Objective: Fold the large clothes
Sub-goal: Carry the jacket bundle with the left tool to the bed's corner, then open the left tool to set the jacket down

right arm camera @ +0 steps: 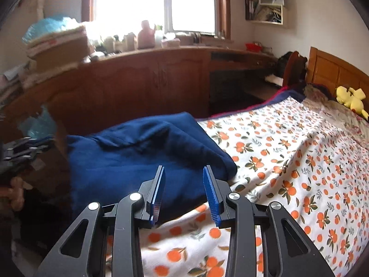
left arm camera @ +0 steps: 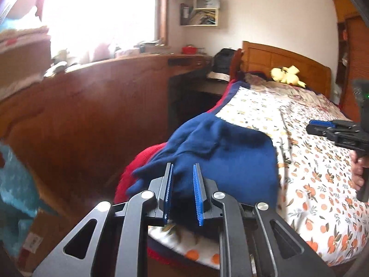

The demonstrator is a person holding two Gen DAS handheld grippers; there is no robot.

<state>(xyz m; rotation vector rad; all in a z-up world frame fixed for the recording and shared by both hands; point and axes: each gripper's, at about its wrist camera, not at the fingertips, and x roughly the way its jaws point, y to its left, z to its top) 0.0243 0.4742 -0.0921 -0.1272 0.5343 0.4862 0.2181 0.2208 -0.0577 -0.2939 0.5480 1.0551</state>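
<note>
A folded navy garment lies at the near left edge of the bed, on an orange-print sheet, with a red cloth beside it. The left gripper hovers over the garment, jaws parted and empty. The right gripper also hangs released, nothing between its jaws.

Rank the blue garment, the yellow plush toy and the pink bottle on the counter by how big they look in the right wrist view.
1. Blue garment, by far the largest, though it also lies nearest the camera.
2 and 3. Yellow plush toy and pink bottle look about alike; both are far off and blurred, so I won't rank them.
</note>
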